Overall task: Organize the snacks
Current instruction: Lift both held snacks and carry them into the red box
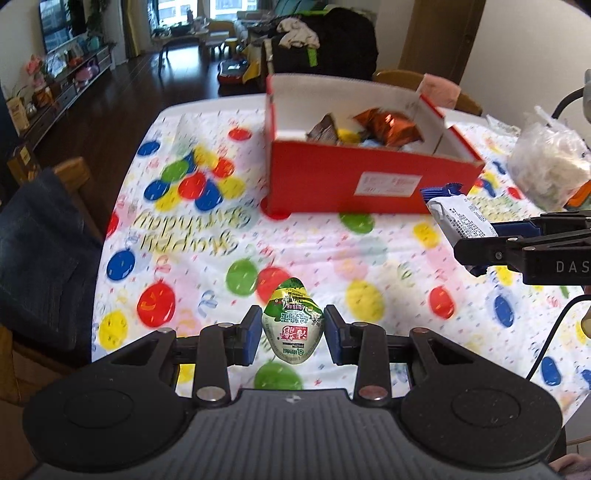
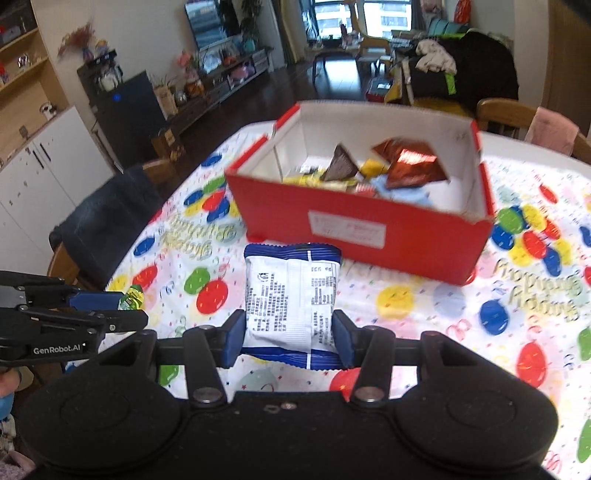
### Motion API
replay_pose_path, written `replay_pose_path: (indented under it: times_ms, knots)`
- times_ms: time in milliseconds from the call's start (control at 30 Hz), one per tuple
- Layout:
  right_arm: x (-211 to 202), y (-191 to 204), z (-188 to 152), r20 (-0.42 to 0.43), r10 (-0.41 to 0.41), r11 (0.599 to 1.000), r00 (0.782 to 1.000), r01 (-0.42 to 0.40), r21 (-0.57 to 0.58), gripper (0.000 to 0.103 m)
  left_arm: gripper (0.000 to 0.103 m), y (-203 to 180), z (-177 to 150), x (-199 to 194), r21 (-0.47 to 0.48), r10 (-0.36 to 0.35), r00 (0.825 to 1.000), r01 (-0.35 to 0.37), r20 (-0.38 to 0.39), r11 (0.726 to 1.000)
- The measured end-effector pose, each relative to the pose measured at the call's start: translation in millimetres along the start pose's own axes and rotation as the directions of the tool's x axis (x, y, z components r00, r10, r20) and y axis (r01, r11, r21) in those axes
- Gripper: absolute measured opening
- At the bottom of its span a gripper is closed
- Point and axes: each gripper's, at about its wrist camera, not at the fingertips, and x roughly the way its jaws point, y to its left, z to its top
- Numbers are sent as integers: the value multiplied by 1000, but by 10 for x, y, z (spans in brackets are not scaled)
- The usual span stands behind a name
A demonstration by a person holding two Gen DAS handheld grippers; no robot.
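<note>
- Plastic sheeting printed with red, blue, yellow and green balloons and gold "Happy Birthday" lettering covers the table [image 1: 314,251], which has a pale rounded edge at its far side.
- On the cloth stands an open red box [image 1: 332,177] with a white inside and a white label on its near wall; it holds several wrapped snacks, among them a shiny copper-coloured packet [image 2: 410,162] and a dark triangular one [image 2: 341,166].
- The left gripper [image 1: 292,334] has its blue pads clamped on a small egg-shaped snack [image 1: 293,325] in a green and white wrapper, held above the cloth, near the table's front.
- The right gripper [image 2: 290,338] is clamped on a white and blue snack packet [image 2: 291,295], its printed back facing up, held in the air just in front of the red box.
- In the left wrist view the right gripper and its packet enter from the right edge; in the right wrist view the left gripper shows at the left edge, well apart from the other.
- A crumpled clear plastic bag [image 1: 550,162] lies on the table to the right of the box.
- Wooden chairs ring the table: one at the left with dark cloth [image 1: 40,243] draped over it, one behind the box with a pink cloth [image 2: 552,127] on its back.
- Beyond lies a dark wood floor, a low media shelf [image 1: 74,70] with a television [image 2: 212,22] above it, white cabinets [image 2: 44,173], and bright windows at the back.
- A heap of dark bags and clothes [image 1: 325,37] sits behind the box.
</note>
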Motion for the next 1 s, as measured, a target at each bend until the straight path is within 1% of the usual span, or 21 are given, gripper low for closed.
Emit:
replay_pose_path:
  times_ms: [233, 367, 500, 600, 800, 900, 1000]
  knots:
    - [-196, -140, 170, 60, -22, 1000, 998, 21, 16, 49, 35, -177, 293, -122, 43, -14, 998, 12, 61, 999]
    - [-256, -209, 299, 94, -55, 998, 994, 55, 6, 49, 35, -282, 508, -163, 69, -21, 995, 14, 96, 997]
    - [-266, -322, 437, 115, -81, 997, 990, 80, 8, 49, 35, -400, 729, -174, 107, -16, 990, 2, 137, 994]
    - [-244, -421, 553, 123, -97, 995, 988, 95, 15, 49, 35, -470, 909, -141, 125, -9, 988, -10, 154, 992]
    - [-100, -651, 798, 115, -127, 992, 985, 123, 39, 49, 35, -552, 1273, 13, 139, 8, 988, -30, 157, 990]
    - [19, -762, 915, 98, -134, 990, 986, 130, 54, 49, 35, -543, 1449, 158, 129, 21, 990, -39, 142, 991]
    - [155, -810, 1014, 81, -152, 988, 985, 149, 40, 49, 35, -519, 1594, 306, 112, 39, 990, -54, 134, 992]
